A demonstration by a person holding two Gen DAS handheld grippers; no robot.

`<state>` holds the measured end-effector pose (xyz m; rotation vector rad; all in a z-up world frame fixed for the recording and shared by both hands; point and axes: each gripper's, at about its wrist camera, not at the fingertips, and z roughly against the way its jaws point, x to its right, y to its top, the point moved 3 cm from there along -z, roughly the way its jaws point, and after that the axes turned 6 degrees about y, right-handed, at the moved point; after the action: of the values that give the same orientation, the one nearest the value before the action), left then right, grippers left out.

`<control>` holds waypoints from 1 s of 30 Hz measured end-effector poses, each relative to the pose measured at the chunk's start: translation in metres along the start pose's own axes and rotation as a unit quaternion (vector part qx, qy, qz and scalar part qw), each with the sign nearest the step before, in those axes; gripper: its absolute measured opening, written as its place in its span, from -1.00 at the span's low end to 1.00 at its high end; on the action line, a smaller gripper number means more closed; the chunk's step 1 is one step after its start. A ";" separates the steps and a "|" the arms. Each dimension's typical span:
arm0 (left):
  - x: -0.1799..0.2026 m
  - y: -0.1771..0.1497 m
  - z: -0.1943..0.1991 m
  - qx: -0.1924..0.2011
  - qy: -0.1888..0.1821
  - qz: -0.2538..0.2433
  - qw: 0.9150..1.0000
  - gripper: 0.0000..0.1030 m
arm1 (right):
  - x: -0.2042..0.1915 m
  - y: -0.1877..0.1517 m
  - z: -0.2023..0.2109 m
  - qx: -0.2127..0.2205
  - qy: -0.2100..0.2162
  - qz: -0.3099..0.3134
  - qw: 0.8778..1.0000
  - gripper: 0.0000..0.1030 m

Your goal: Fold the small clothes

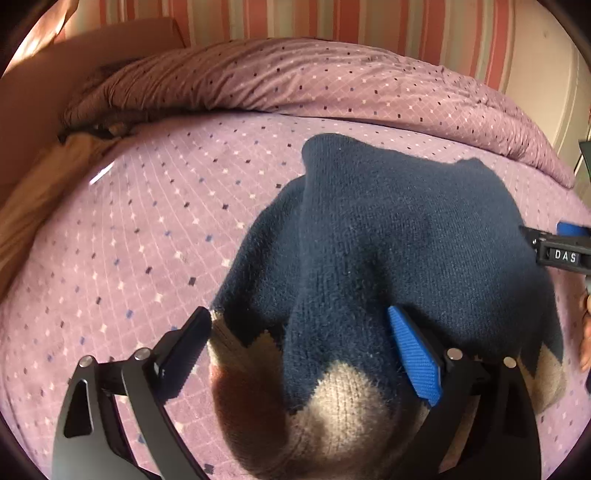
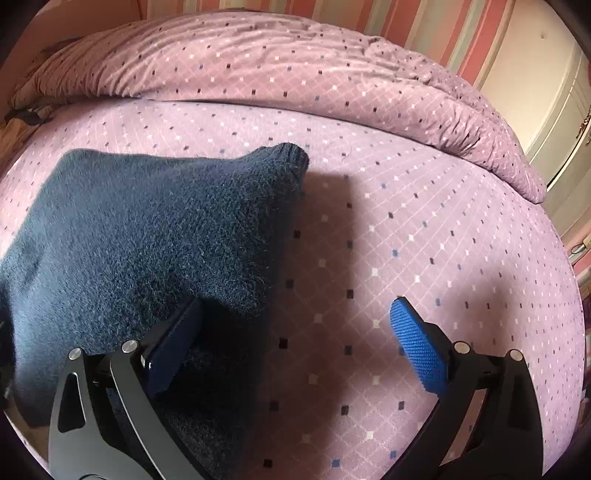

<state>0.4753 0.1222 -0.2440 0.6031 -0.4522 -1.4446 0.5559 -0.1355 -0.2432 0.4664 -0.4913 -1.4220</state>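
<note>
A small navy knitted sweater [image 1: 388, 236] with beige and brown zigzag bands at its hem lies folded on the purple bedspread [image 1: 147, 240]. My left gripper [image 1: 301, 325] is open, its jaws wide apart over the hem end, one folded part lying between them. In the right wrist view the sweater [image 2: 147, 229] lies at the left. My right gripper [image 2: 297, 325] is open at the sweater's right edge, the left finger [image 2: 173, 343] over the knit, the blue-padded right finger [image 2: 417, 347] over bare bedspread. It also shows at the right edge of the left wrist view [image 1: 561, 247].
A rolled purple duvet [image 1: 314, 85] lies along the far side of the bed. A tan pillow or sheet [image 1: 44, 192] sits at the left edge. A striped wall [image 1: 332, 18] stands behind, and a white cupboard [image 2: 546, 92] at the right.
</note>
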 end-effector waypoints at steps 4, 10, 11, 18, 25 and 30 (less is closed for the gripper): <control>-0.001 -0.003 0.013 0.004 -0.015 0.000 1.000 0.83 | 0.007 -0.015 0.031 0.026 0.057 -0.018 0.998 0.94; 0.000 -0.027 0.041 0.008 -0.034 0.008 0.999 0.83 | 0.003 -0.068 0.069 0.034 0.132 -0.041 0.990 0.94; 0.001 -0.031 0.044 0.008 -0.034 0.010 0.999 0.83 | -0.001 -0.078 0.072 0.031 0.134 -0.041 0.990 0.94; 0.004 -0.048 0.062 0.006 -0.032 0.036 0.999 0.83 | -0.010 -0.107 0.070 0.003 0.168 -0.085 0.982 0.84; 0.018 -0.058 0.051 -0.025 -0.084 0.068 0.994 0.83 | -0.018 -0.105 0.066 -0.012 0.187 -0.104 0.977 0.84; 0.028 -0.055 0.040 -0.035 -0.093 0.067 0.993 0.83 | -0.019 -0.104 0.060 -0.019 0.198 -0.107 0.974 0.84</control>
<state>0.4096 0.0890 -0.2496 0.3763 -0.5749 -1.3867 0.4352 -0.1268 -0.2554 0.7701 -0.0930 -1.4925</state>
